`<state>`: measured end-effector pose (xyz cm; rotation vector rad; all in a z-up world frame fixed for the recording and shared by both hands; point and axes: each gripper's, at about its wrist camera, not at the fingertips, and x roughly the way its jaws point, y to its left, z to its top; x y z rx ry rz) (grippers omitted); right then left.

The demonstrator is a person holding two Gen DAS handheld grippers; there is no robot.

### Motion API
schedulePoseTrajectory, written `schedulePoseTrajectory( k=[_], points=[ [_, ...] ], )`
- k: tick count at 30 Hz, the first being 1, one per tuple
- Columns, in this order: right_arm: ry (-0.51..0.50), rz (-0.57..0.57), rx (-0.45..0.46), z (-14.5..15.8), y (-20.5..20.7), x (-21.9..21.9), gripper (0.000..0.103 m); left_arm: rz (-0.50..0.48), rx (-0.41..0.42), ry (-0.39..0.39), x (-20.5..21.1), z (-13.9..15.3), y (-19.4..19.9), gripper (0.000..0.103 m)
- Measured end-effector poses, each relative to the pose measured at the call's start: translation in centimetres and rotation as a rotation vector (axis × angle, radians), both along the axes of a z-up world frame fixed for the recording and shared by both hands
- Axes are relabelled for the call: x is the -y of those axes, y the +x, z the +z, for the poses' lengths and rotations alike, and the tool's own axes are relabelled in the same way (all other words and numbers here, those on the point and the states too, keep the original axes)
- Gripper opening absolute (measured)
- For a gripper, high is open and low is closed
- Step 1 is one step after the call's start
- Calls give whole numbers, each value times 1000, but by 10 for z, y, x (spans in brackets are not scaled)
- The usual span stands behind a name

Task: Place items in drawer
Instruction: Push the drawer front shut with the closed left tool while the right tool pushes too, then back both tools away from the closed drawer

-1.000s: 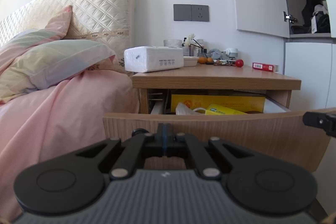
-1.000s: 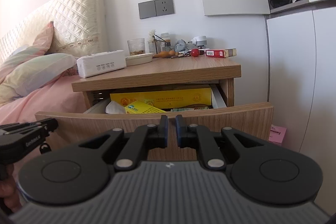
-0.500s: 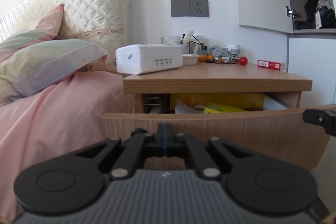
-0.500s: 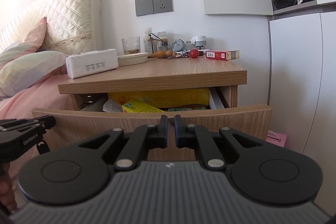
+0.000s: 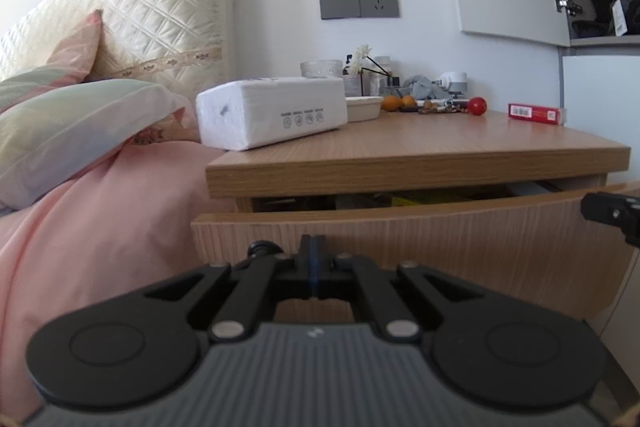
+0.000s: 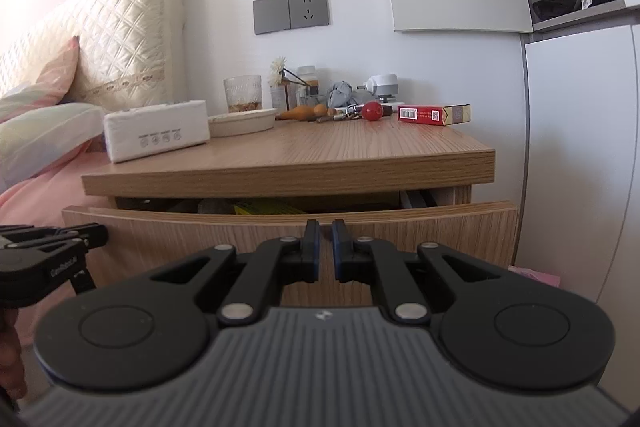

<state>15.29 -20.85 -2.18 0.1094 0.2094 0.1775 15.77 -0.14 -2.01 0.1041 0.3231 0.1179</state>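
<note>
The wooden nightstand's drawer [image 5: 420, 239] [image 6: 200, 231] stands a little way out, with yellow packets just visible in the gap. My left gripper [image 5: 313, 247] is shut and empty, right in front of the drawer front. My right gripper [image 6: 326, 239] is nearly shut with a narrow gap between the pads, empty, also at the drawer front. The left gripper shows at the left edge of the right wrist view [image 6: 48, 251]. The right gripper's tip shows at the right edge of the left wrist view [image 5: 612, 213].
On the nightstand top [image 6: 320, 151] lie a white tissue pack [image 5: 272, 113], a shallow bowl [image 6: 242, 121], a glass [image 6: 242, 99], a red ball [image 6: 372, 111], a red box [image 6: 432, 115] and small clutter. A pink bed [image 5: 80, 219] lies left; white cabinets [image 6: 580, 147] stand right.
The drawer has slid in, from wide open to a narrow gap. Both grippers have dropped lower and moved closer to the drawer front.
</note>
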Motion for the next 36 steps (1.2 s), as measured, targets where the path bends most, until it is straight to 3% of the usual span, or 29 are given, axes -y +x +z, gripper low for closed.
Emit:
schedulePoseTrajectory(
  k=[7, 9, 10, 20, 36],
  points=[
    [0, -8, 57, -1, 26, 6, 11, -19, 9, -2, -4, -3, 29, 0],
    [0, -11, 70, -2, 31, 7, 7, -21, 14, -1, -4, -4, 34, 0],
    [-3, -7, 68, -3, 31, 7, 11, -23, 17, 0, -4, -5, 36, 0],
    [58, -37, -37, -14, 47, 14, 10, -27, 19, -23, -4, -6, 42, 1],
    [44, -18, -35, -16, 42, 14, 13, -58, -12, -38, -9, -3, 39, 5]
  ],
)
